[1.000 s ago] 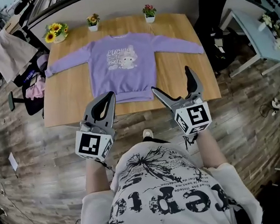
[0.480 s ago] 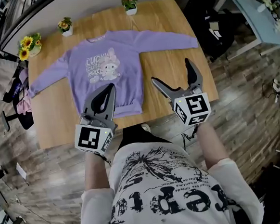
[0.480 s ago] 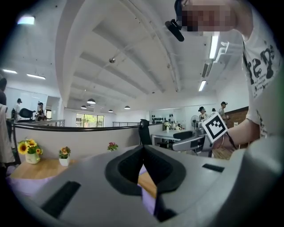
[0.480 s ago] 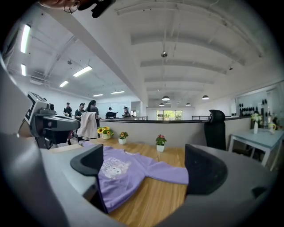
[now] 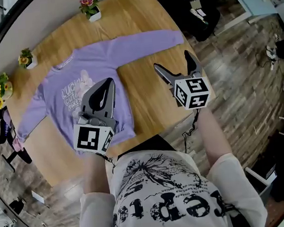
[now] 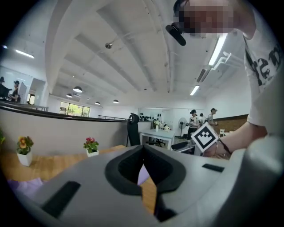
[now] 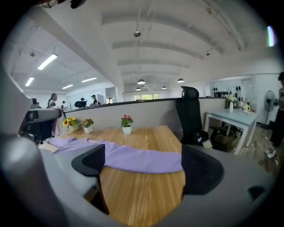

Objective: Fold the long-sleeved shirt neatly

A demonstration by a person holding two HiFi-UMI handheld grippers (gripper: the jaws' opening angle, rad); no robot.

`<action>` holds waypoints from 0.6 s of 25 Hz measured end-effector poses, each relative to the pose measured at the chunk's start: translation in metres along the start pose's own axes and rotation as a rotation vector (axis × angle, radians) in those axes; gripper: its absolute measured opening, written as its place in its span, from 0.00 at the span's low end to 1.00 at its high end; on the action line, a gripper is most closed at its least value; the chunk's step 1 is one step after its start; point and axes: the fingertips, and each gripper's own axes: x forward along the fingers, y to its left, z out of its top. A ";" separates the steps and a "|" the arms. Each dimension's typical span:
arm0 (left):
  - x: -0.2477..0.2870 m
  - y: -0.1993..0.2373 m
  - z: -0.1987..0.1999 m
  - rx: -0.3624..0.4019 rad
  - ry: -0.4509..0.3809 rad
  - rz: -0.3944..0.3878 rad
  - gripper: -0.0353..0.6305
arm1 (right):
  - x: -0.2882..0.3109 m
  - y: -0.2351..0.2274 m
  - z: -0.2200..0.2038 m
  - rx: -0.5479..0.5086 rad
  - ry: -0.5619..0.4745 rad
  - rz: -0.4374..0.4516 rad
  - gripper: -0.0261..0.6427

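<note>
Wooden table [image 5: 146,100] under bright office strip lights, three little flower pots along its far edge, and here we go. The purple long-sleeved shirt [image 5: 103,57] lies flat on the middle of the table, print side up. Both sleeves are spread toward the table's two ends, and nothing looks folded yet.

Left gripper [image 5: 108,82] hangs above the table's near edge, over the lower part of the shirt. Its fingers are pressed together with nothing between them; only a sliver of purple and wood shows past them.

Right gripper [image 5: 172,60] is above bare wood toward the table's right end. Its fingers are spread wide, have just been closing a little, and have nothing between them. Its own view looks across the table top at the right sleeve [image 5: 151,39], lying just beyond the tips.

My read: this is the approach to a first sleeve fold.
- The right gripper should come down low and pinch the sleeve near the cuff, through the fabric only, without scraping the table.
- The left fingers have to part before they can do any work; then they can pin or lift the cloth on the table's near side.
- Carry the sleeve straight in across the chest, keeping it taut and low to the table.
- A hurried lift would likely drag the whole shirt askew or bunch it.
</note>
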 end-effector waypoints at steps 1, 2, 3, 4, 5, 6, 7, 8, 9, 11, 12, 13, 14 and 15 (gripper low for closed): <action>0.013 0.001 -0.003 -0.008 0.005 -0.020 0.06 | 0.010 -0.016 -0.007 0.015 0.022 -0.030 0.85; 0.025 0.002 -0.007 -0.016 0.011 -0.038 0.06 | 0.021 -0.032 -0.014 0.029 0.045 -0.058 0.85; 0.037 0.002 -0.010 -0.026 0.017 -0.053 0.06 | 0.031 -0.047 -0.021 0.044 0.070 -0.085 0.83; 0.048 0.003 -0.013 -0.036 0.024 -0.067 0.06 | 0.041 -0.062 -0.027 0.059 0.096 -0.110 0.81; 0.059 0.003 -0.014 -0.047 0.027 -0.079 0.06 | 0.049 -0.076 -0.034 0.071 0.123 -0.134 0.81; 0.071 0.003 -0.015 -0.057 0.027 -0.091 0.06 | 0.057 -0.088 -0.040 0.079 0.147 -0.158 0.81; 0.082 0.002 -0.015 -0.064 0.024 -0.104 0.06 | 0.064 -0.099 -0.046 0.082 0.169 -0.180 0.80; 0.093 0.002 -0.014 -0.066 0.018 -0.118 0.06 | 0.072 -0.109 -0.051 0.083 0.190 -0.200 0.80; 0.104 0.001 -0.013 -0.065 0.012 -0.134 0.06 | 0.080 -0.117 -0.056 0.088 0.209 -0.218 0.79; 0.124 -0.001 -0.012 -0.062 0.002 -0.165 0.06 | 0.094 -0.133 -0.066 0.109 0.248 -0.246 0.78; 0.131 -0.002 -0.013 -0.062 0.002 -0.178 0.06 | 0.100 -0.140 -0.071 0.124 0.269 -0.257 0.77; 0.138 -0.002 -0.014 -0.063 0.005 -0.187 0.06 | 0.105 -0.146 -0.077 0.141 0.292 -0.267 0.76; 0.144 -0.002 -0.017 -0.064 0.011 -0.193 0.06 | 0.109 -0.153 -0.082 0.159 0.316 -0.276 0.73; 0.148 -0.002 -0.020 -0.065 0.021 -0.197 0.06 | 0.112 -0.159 -0.087 0.181 0.338 -0.285 0.69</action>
